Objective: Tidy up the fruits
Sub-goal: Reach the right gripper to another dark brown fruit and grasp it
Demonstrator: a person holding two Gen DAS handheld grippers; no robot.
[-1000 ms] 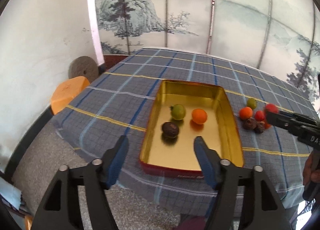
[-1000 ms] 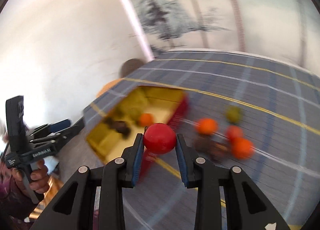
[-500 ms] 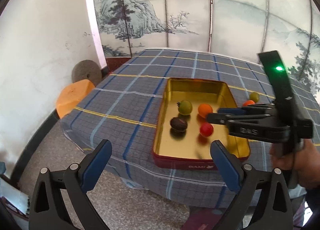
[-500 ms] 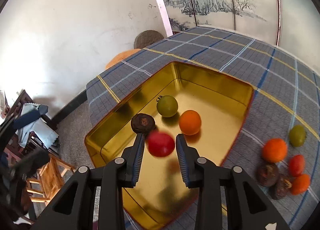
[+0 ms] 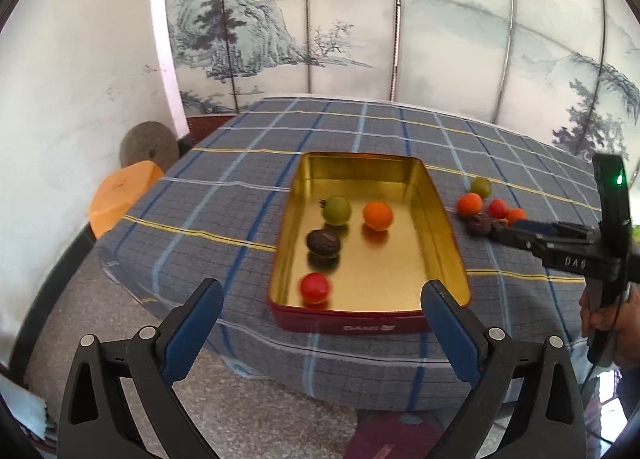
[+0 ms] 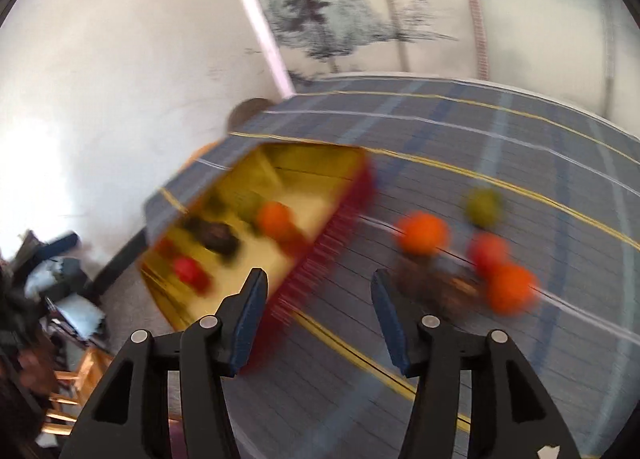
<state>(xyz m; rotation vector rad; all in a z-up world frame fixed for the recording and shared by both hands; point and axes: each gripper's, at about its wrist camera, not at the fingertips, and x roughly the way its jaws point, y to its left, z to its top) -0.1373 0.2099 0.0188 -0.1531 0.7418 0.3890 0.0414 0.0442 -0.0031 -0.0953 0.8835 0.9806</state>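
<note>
A gold tin with red sides (image 5: 448,227) sits on the plaid table. In it lie a red fruit (image 5: 315,286) near the front wall, a dark fruit (image 5: 323,242), a green fruit (image 5: 337,210) and an orange fruit (image 5: 377,215). Several loose fruits (image 5: 486,209) lie on the cloth right of the tin. My left gripper (image 5: 322,319) is open and empty, off the table's front edge. My right gripper (image 6: 318,307) is open and empty, above the cloth between the tin (image 6: 320,259) and the loose fruits (image 6: 460,247); it also shows in the left wrist view (image 5: 524,228).
An orange stool (image 5: 120,195) and a round grey stone (image 5: 150,145) stand left of the table by the white wall. A painted folding screen (image 5: 360,19) runs behind the table. The plaid cloth (image 5: 224,199) hangs over the table's front edge.
My right gripper opened and let the red fruit go into the tin, then swung right toward the loose fruits. The red fruit rolled to the tin's front left. My left gripper opened wider.
</note>
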